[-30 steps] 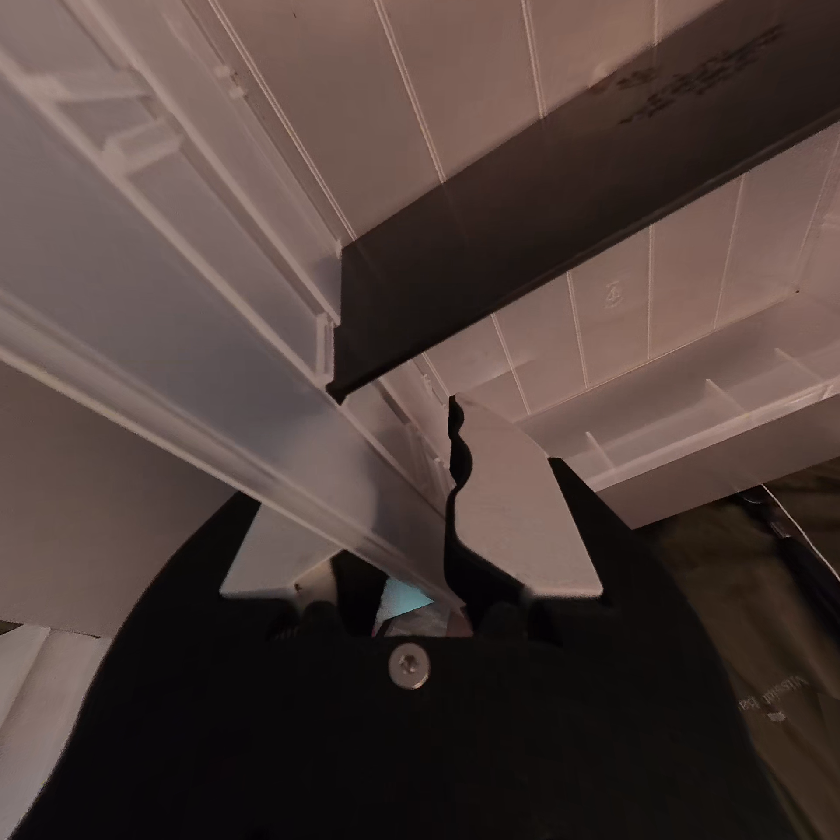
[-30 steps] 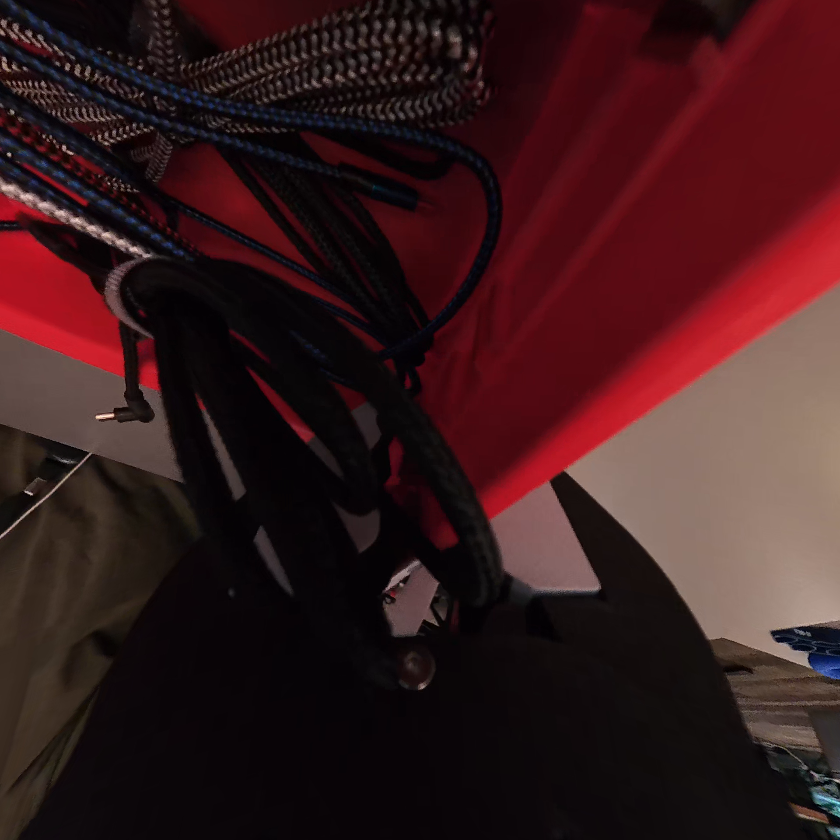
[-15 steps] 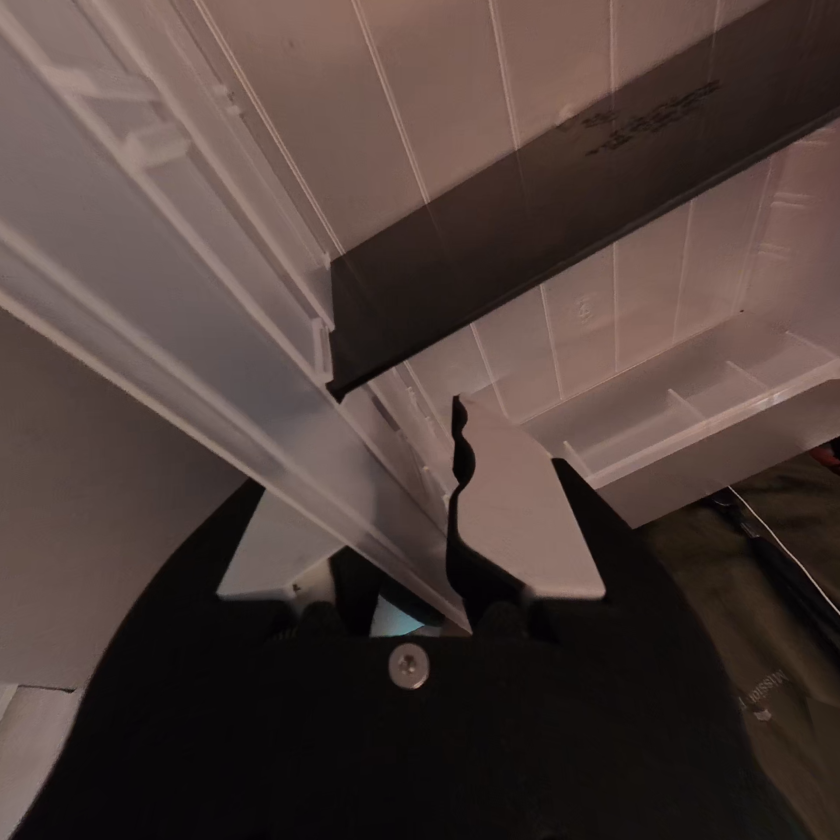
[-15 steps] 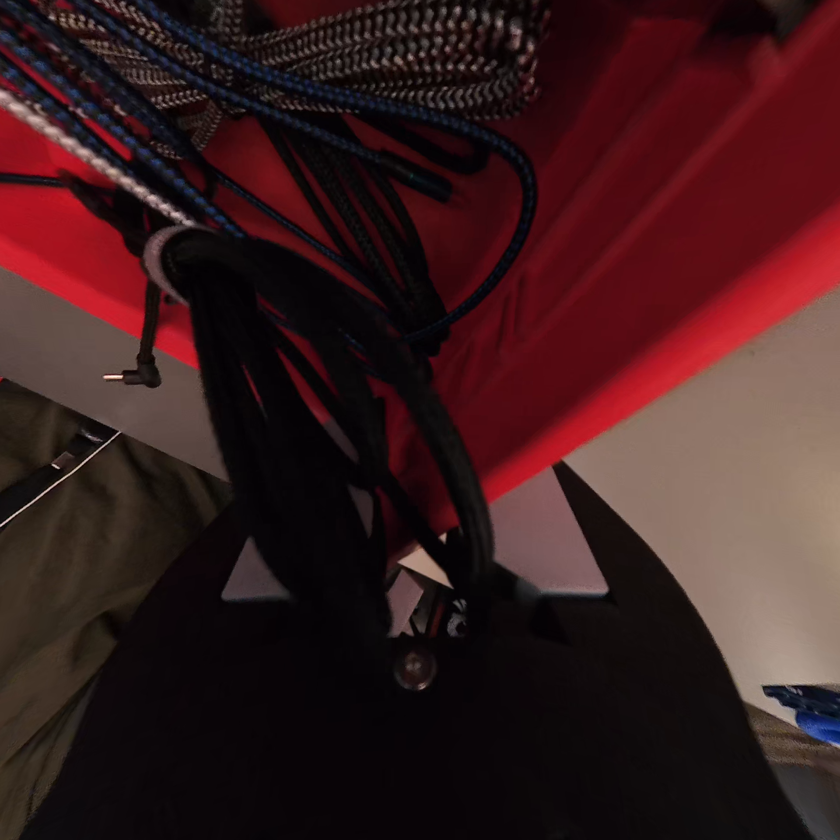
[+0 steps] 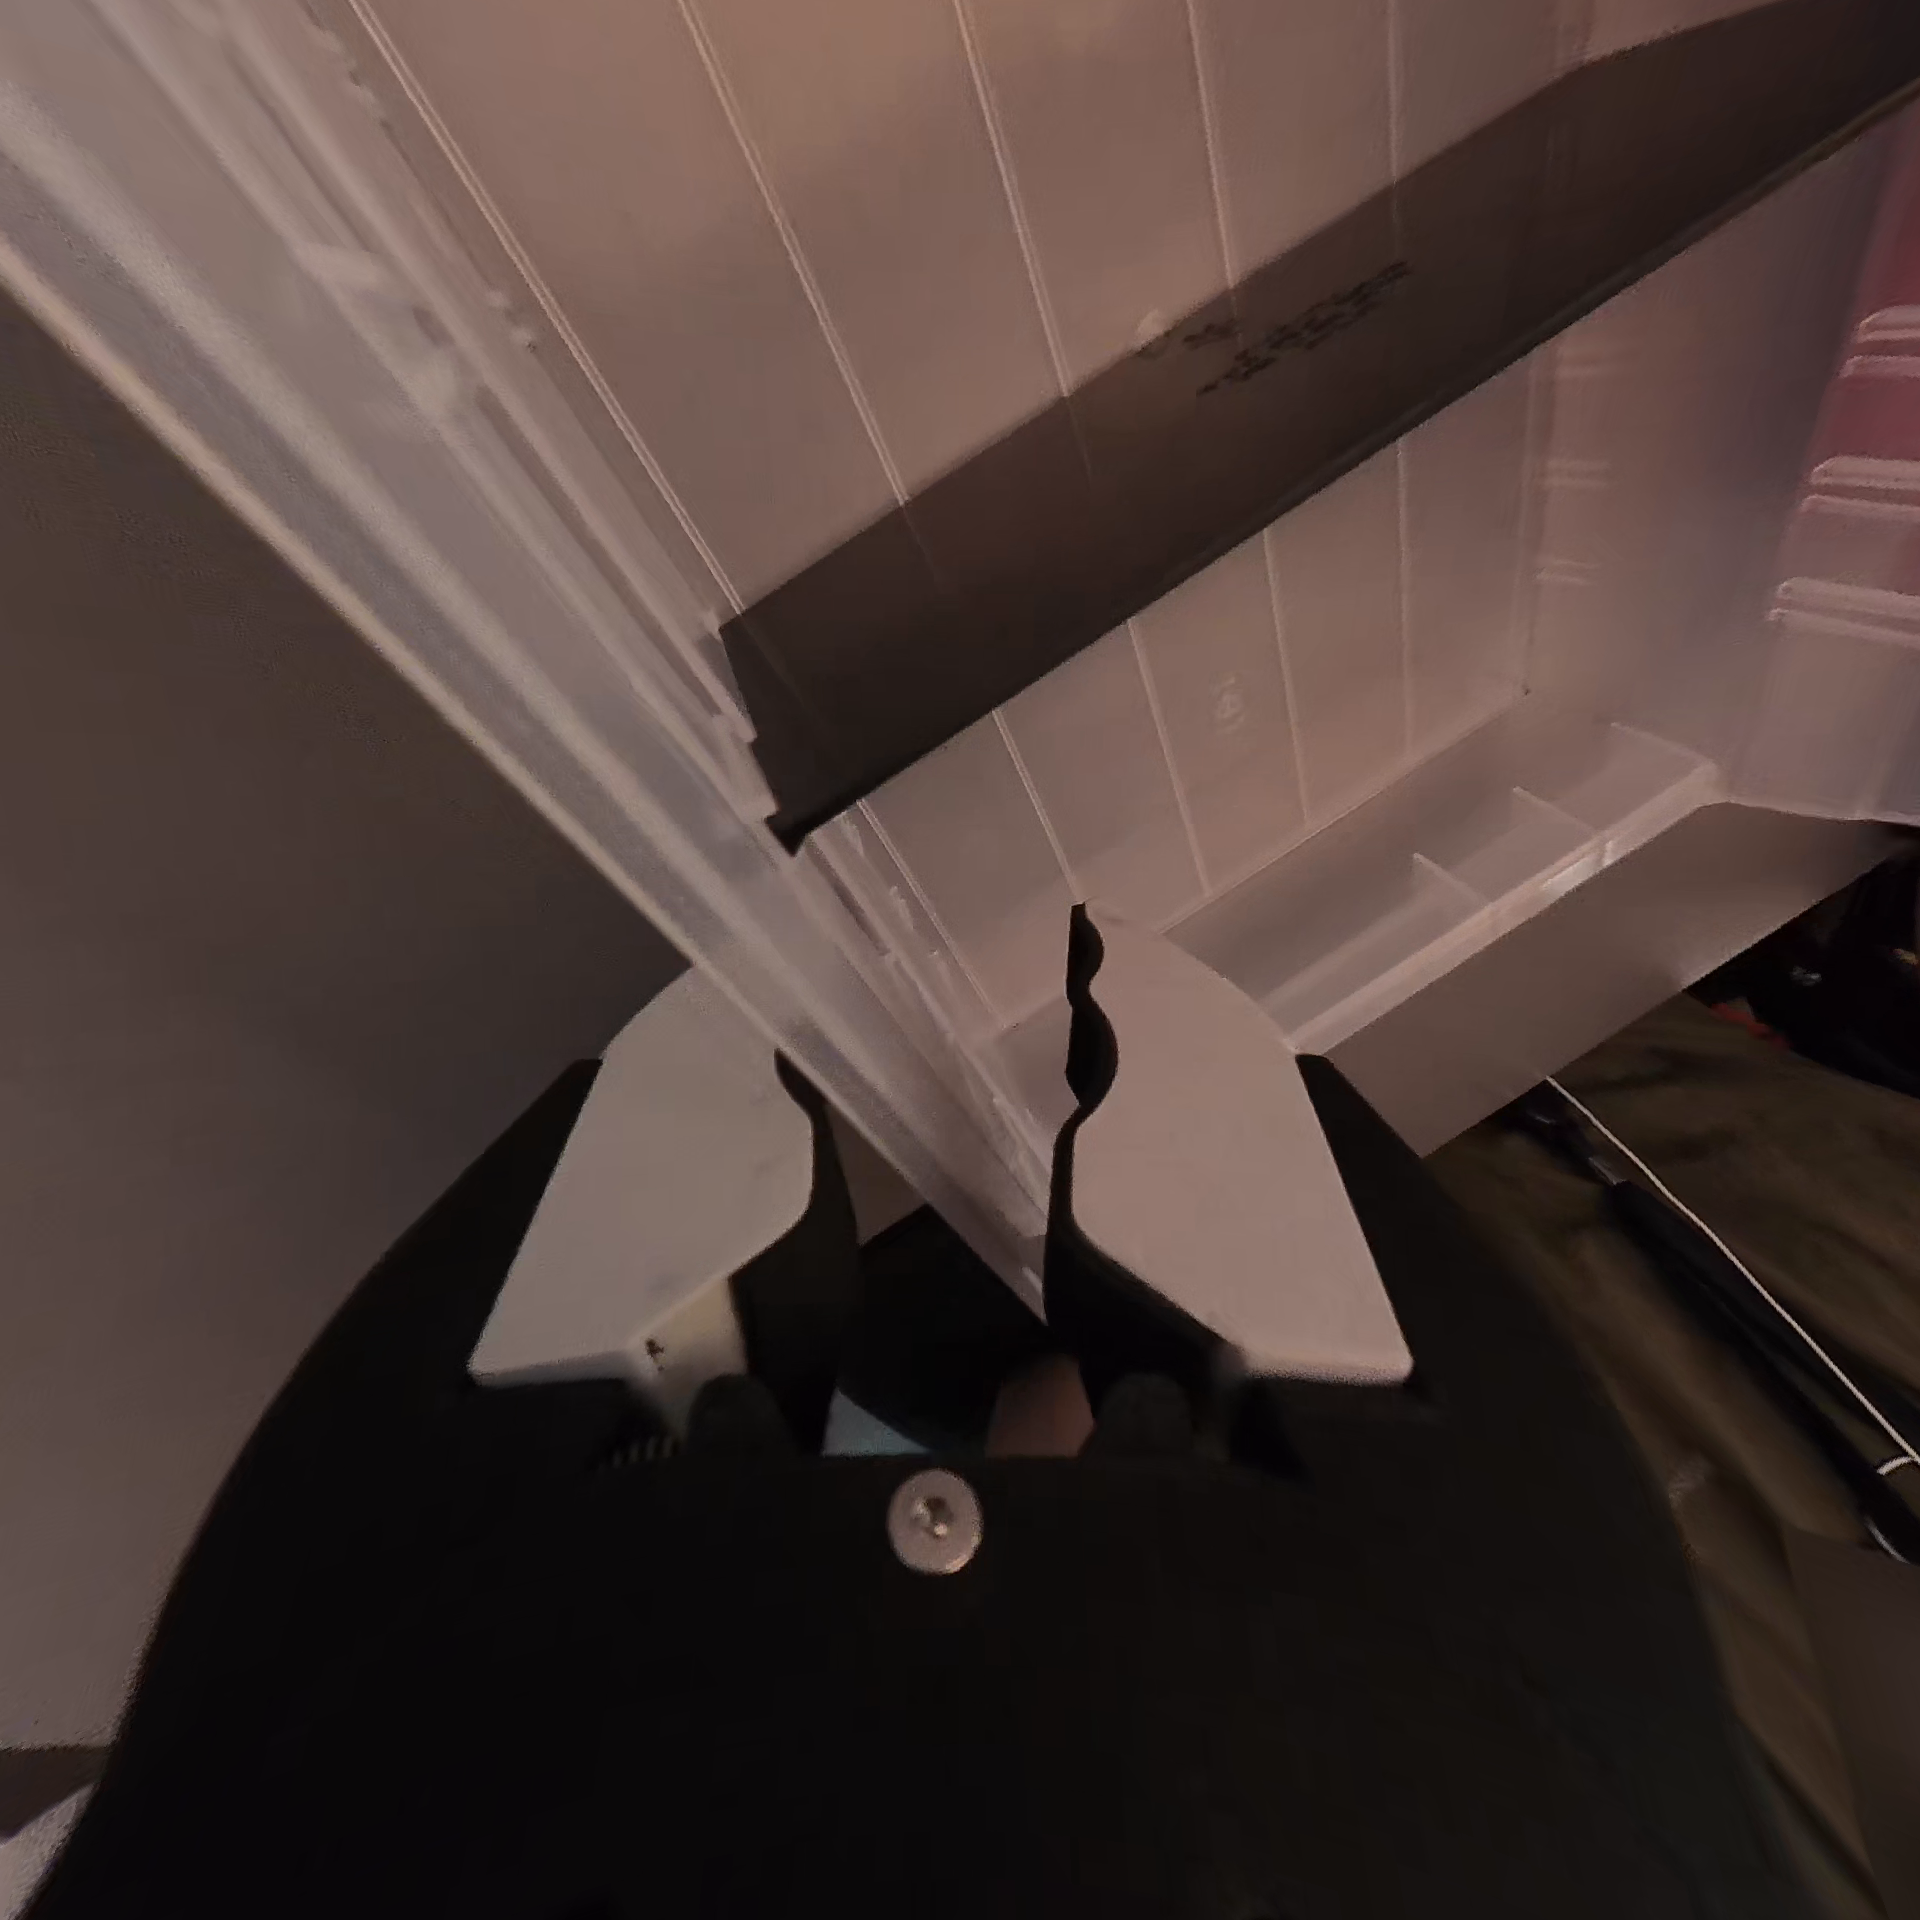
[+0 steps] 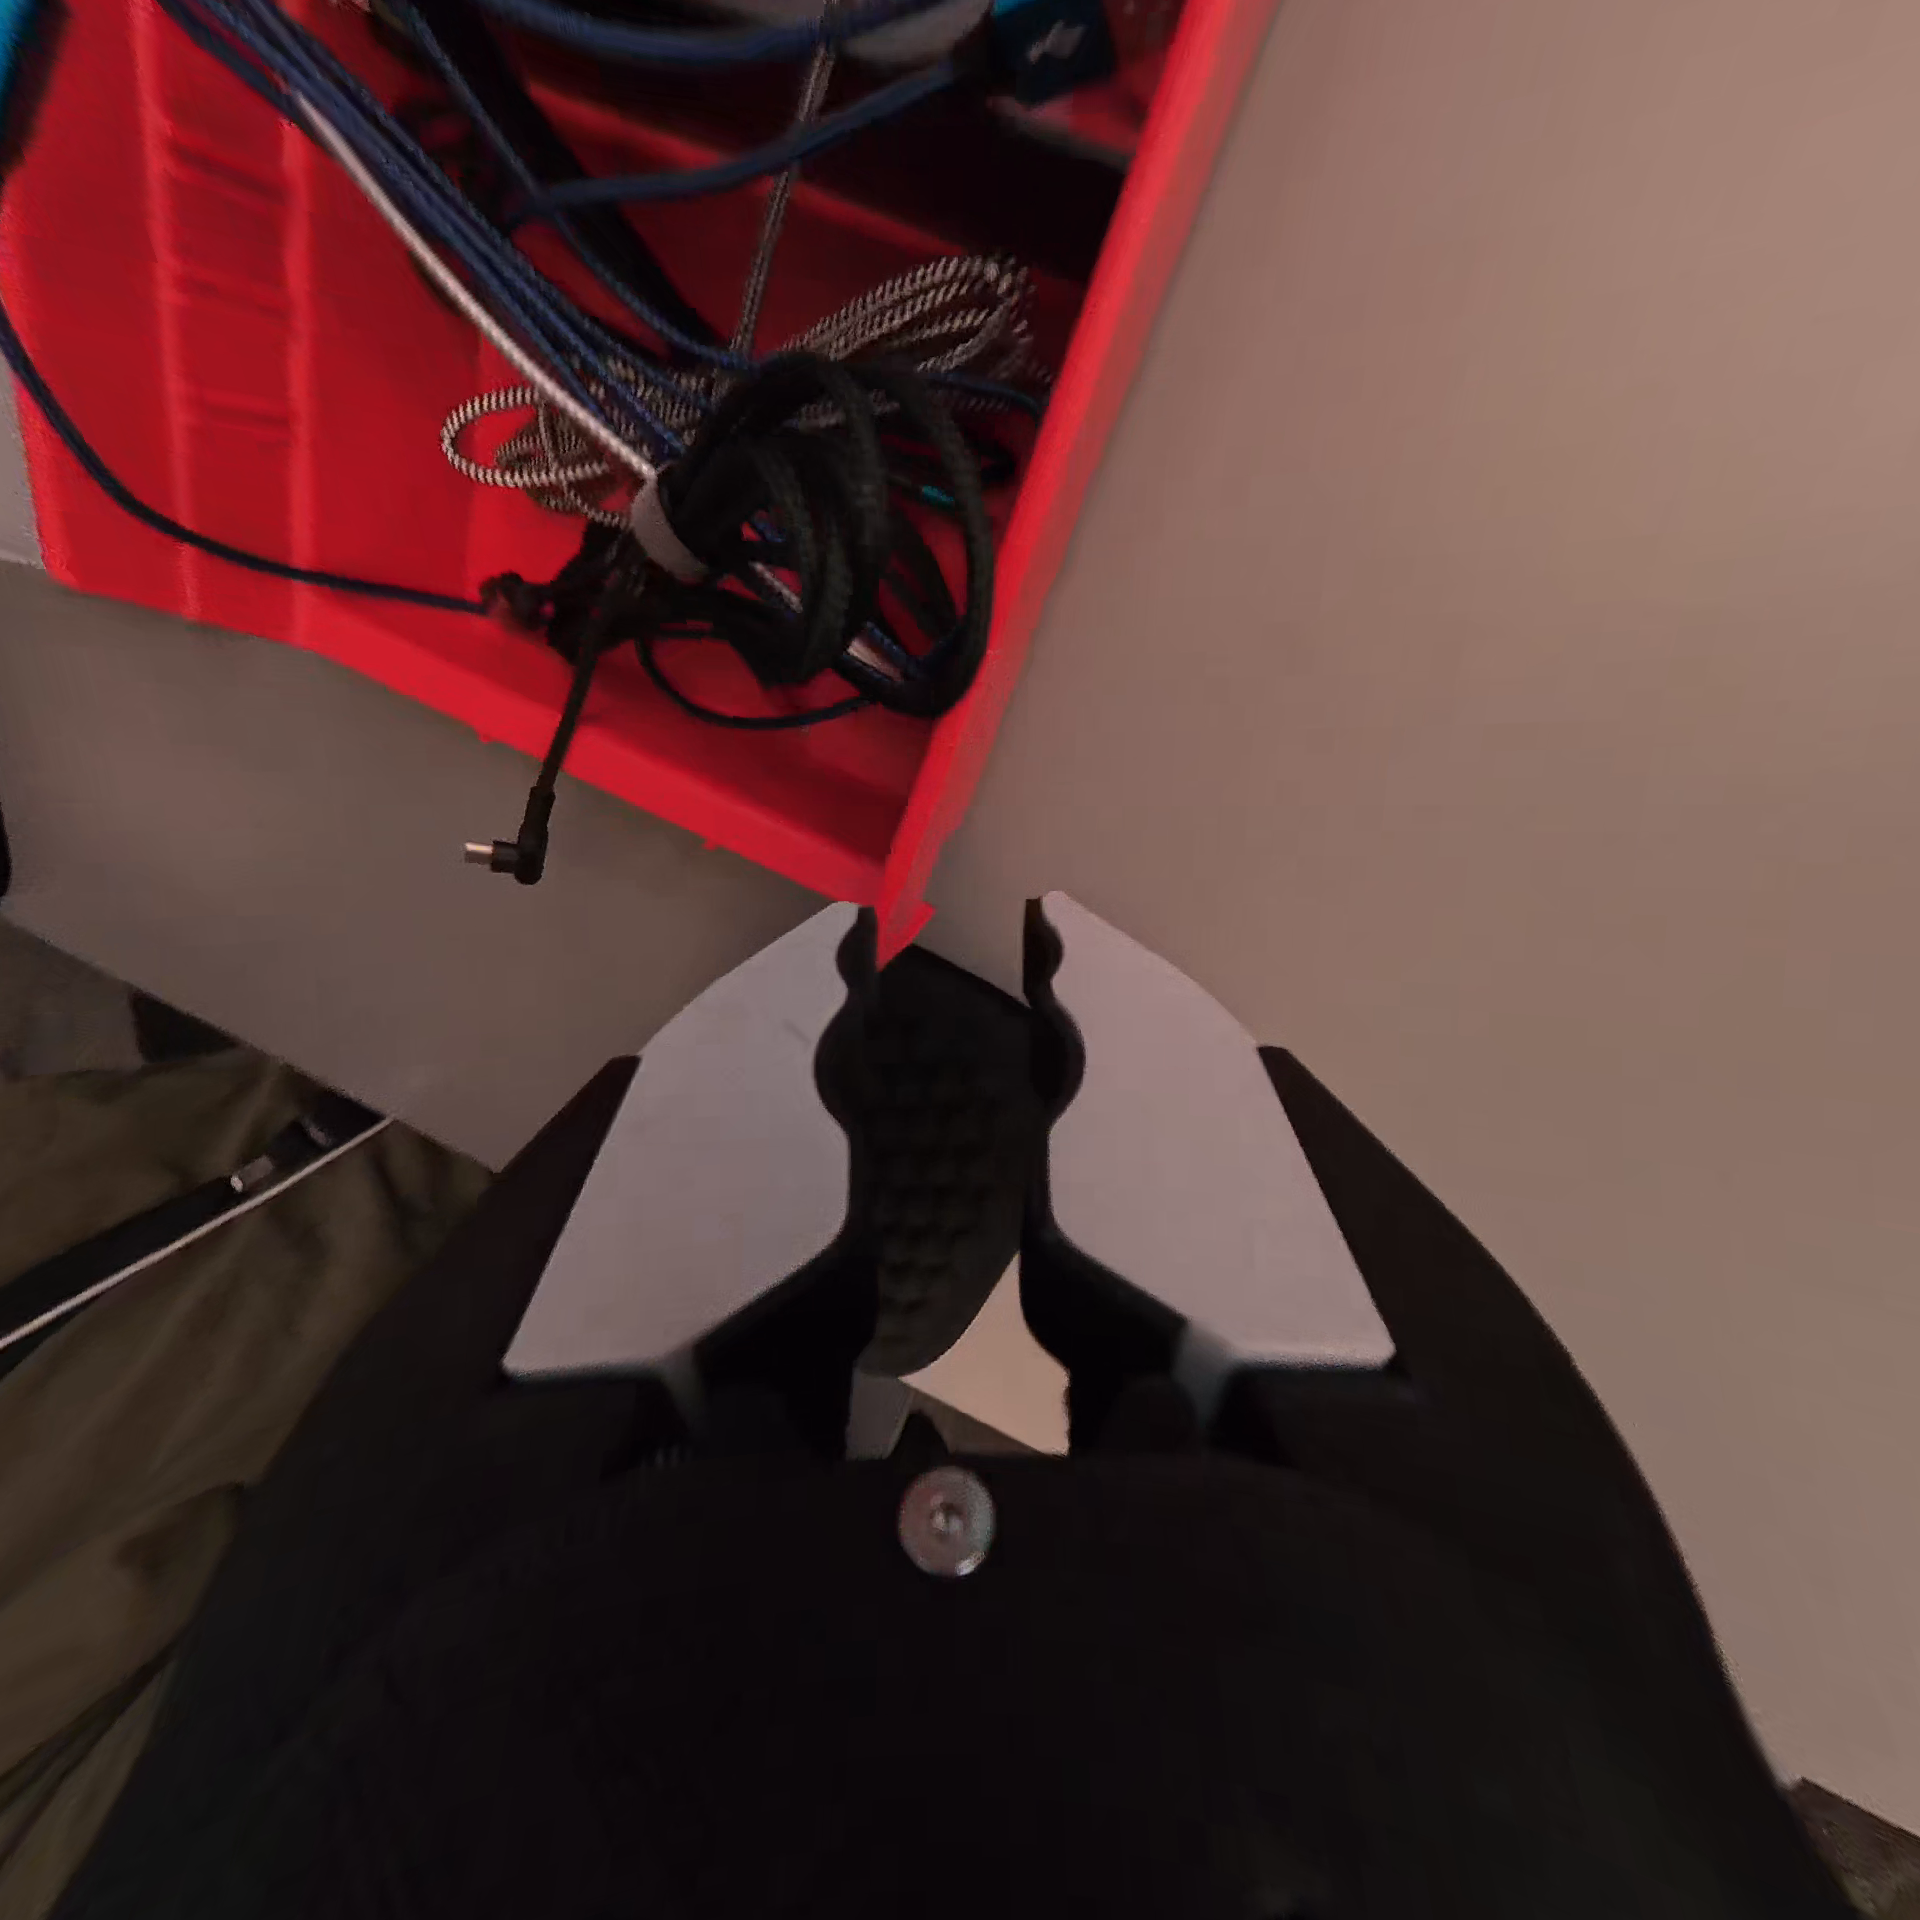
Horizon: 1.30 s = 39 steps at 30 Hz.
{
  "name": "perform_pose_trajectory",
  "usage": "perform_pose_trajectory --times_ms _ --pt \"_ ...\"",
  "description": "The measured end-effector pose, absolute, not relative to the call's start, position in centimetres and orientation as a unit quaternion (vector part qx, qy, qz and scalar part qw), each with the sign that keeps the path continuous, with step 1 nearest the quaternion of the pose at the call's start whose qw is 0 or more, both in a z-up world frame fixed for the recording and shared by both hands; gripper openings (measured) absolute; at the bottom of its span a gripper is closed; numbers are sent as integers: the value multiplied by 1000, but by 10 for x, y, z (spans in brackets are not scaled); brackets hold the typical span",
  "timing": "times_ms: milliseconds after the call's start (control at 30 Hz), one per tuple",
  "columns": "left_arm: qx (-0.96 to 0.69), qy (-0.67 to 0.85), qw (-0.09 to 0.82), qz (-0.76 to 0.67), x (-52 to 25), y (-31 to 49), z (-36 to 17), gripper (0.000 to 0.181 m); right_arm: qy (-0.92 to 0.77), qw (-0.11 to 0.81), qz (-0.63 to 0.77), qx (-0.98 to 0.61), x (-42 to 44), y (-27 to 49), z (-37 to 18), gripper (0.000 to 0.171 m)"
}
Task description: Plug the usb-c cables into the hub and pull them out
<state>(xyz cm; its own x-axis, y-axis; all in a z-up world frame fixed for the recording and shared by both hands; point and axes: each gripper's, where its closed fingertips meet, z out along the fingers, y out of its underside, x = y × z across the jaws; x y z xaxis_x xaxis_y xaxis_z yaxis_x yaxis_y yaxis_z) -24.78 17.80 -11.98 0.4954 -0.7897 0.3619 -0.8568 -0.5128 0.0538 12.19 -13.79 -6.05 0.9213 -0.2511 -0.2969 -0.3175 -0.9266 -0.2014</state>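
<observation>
In the left wrist view a dark flat slab, the hub (image 5: 1247,499), lies in a clear plastic bin (image 5: 1455,904). My left gripper (image 5: 935,1039) straddles the bin's near wall (image 5: 727,914) with its jaws apart; a gap shows beside the left finger. In the right wrist view a red bin (image 6: 208,364) holds tangled braided USB-C cables, including a strapped black bundle (image 6: 810,499). One angled plug (image 6: 509,847) hangs over its front edge. My right gripper (image 6: 945,935) sits at the bin's near corner, shut on a black braided cable piece (image 6: 935,1164).
Both bins stand on a beige table (image 6: 1507,727). An olive garment lies below the table edge, at lower right in the left wrist view (image 5: 1662,1299) and lower left in the right wrist view (image 6: 156,1351). The clear bin has small divider compartments (image 5: 1403,894). The grippers' ends are close to 50 cm from one another.
My right gripper has pulled back out of the red bin to its corner; the cable bundle now lies far ahead. My left gripper's jaws have spread off the clear bin's wall.
</observation>
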Motion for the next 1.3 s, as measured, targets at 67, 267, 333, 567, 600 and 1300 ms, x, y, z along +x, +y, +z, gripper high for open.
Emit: perform_pose_trajectory --times_ms 67,267,333,567,600,1300 --pt "858 -473 108 167 -246 180 -115 40 171 161 98 -967 130 -143 -42 29" --pt "851 -471 63 224 -247 187 -89 39 189 324 -29 -927 133 -146 41 29" --pt "852 -465 35 237 -249 193 -78 39 144 400 -65 -903 120 -133 76 29" --pt "841 -446 -59 301 -250 211 -38 33 -193 681 -86 -701 -8 -54 174 48" --pt "837 -447 -69 308 -249 211 -33 33 -230 687 -24 -688 -35 -41 171 55" --pt "804 -478 -137 326 -244 203 3 33 -33 66 217 -973 -96 98 -93 52"
